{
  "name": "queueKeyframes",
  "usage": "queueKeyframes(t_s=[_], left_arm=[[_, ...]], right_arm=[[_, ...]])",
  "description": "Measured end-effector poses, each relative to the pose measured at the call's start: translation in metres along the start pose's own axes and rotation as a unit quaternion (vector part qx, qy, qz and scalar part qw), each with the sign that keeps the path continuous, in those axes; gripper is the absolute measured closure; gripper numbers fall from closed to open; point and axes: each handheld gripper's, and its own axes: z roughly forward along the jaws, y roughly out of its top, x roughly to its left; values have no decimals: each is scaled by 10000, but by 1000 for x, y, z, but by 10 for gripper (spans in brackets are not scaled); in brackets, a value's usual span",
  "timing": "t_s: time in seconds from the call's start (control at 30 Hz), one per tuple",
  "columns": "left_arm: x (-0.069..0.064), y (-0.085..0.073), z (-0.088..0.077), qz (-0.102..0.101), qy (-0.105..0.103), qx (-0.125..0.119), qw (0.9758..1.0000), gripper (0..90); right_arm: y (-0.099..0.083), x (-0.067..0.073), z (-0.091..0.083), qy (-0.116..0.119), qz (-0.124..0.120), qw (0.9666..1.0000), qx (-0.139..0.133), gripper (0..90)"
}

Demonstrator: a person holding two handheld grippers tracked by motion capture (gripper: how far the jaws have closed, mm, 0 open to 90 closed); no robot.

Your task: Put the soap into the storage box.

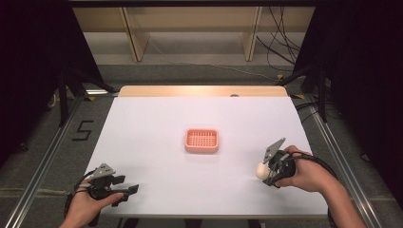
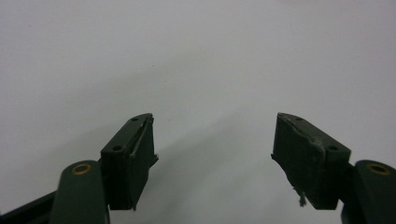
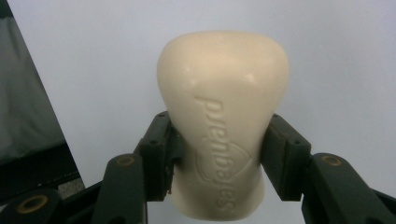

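Observation:
A cream bar of soap (image 3: 223,121) with embossed lettering sits clamped between the jaws of my right gripper (image 3: 217,154). In the high view that soap (image 1: 262,171) shows as a pale lump at the tip of the right gripper (image 1: 267,172), held just above the white table near its front right. A pink slotted soap dish (image 1: 201,140) lies at the middle of the table, well away from both grippers. My left gripper (image 1: 130,190) rests near the front left corner. Its jaws stand wide apart over bare table in the left gripper view (image 2: 212,140).
The white table top (image 1: 157,118) has a wooden strip along its far edge. Metal rails run along both sides on the grey floor. Cables and wooden shelf legs lie beyond the table. A dark floor strip shows at the left of the right gripper view.

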Motion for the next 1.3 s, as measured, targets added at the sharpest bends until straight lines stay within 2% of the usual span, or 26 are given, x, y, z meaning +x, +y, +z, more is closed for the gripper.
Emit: queueKeyframes(t_s=[0.03, 0.07, 0.13, 0.17, 0.23, 0.27, 0.4, 0.43, 0.47, 0.5, 0.53, 0.57, 0.63, 0.73, 0.77, 0.8, 0.83, 0.87, 0.9, 0.97, 1.0, 1.07, 1.17, 1.23, 1.27, 1.3], left_arm=[[0, 0, 0, -2, 2, 3, 10000, 291], [-1, 0, 1, -45, -14, -34, 10000, 291], [0, 0, 0, 10, 3, 10, 10000, 291], [0, 0, 0, 7, 3, 3, 10000, 291], [0, 0, 0, 2, 13, -31, 10000, 291], [0, 0, 0, -3, 23, -29, 10000, 290], [0, 0, 1, 1, 20, -32, 10000, 291], [0, 0, 1, -1, 18, -32, 10000, 291], [0, 0, 1, 2, 19, -31, 10000, 291], [0, 0, 1, 1, 20, -32, 10000, 291], [0, 0, 1, 3, 19, -30, 10000, 291], [0, 0, 1, 7, 11, -37, 10000, 291], [-1, 0, 1, -29, -3, -71, 10000, 291], [-1, 0, 1, -38, 1, -72, 10000, 291], [-1, 0, 0, -34, -9, -59, 10000, 291], [0, 0, 0, -31, -14, -38, 10000, 291], [0, 0, 0, -31, -14, -41, 10000, 291], [0, 0, 0, -37, -17, -43, 10000, 291], [-1, 0, 0, -42, -16, -49, 10000, 291], [0, 0, -1, 8, -9, 1, 10000, 291], [0, 0, -1, 6, -9, -2, 10000, 291], [0, 0, -1, 3, -10, -6, 10000, 291], [0, 0, 0, -17, 9, -60, 10000, 291], [0, 0, -1, -8, 12, -64, 10000, 291], [0, 0, -1, -5, 10, -63, 10000, 291], [0, 0, -1, -4, 10, -61, 10000, 291]], right_arm=[[-1, -1, 0, 29, -49, 9999, -84, 506], [-2, 0, 0, -25, -24, 9998, -188, 507], [-3, 1, -1, 1, 76, 9994, -328, 507], [-4, 0, -1, -2, -62, 9989, -471, 507], [-5, 1, -1, -11, 14, 9978, -657, 507], [-6, 3, -2, 19, 156, 9974, -710, 507], [-9, 3, -2, -40, 148, 9934, -1133, 507], [-9, 6, -2, -28, 305, 9927, -1163, 507], [-10, 3, -1, -22, 148, 9911, -1326, 507], [-10, 3, -2, -26, 160, 9902, -1384, 507], [-11, 5, -3, -39, 346, 9897, -1392, 507], [-10, 3, 0, -9, 190, 9863, -1638, 507], [-12, 6, -2, -53, 497, 9847, -1670, 507], [-12, 6, 0, -113, 637, 9798, -1893, 507], [-13, 7, 0, -43, 700, 9787, -1931, 507], [-13, 6, 1, -89, 611, 9771, -2036, 507], [-14, 5, 1, -109, 702, 9751, -2101, 507], [-15, 4, -1, -95, 651, 9757, -2090, 507], [-15, 5, 1, -130, 768, 9720, -2215, 507], [-16, 6, -1, -64, 884, 9700, -2264, 507], [-16, 5, 0, -79, 877, 9671, -2388, 507], [-17, 5, 0, -111, 956, 9636, -2495, 507], [-17, 5, -1, -105, 1053, 9592, -2621, 507], [-17, 3, -1, -179, 1021, 9561, -2741, 507], [-17, 5, -2, -100, 1163, 9544, -2747, 507], [-16, 5, -2, -158, 1145, 9532, -2793, 507]])
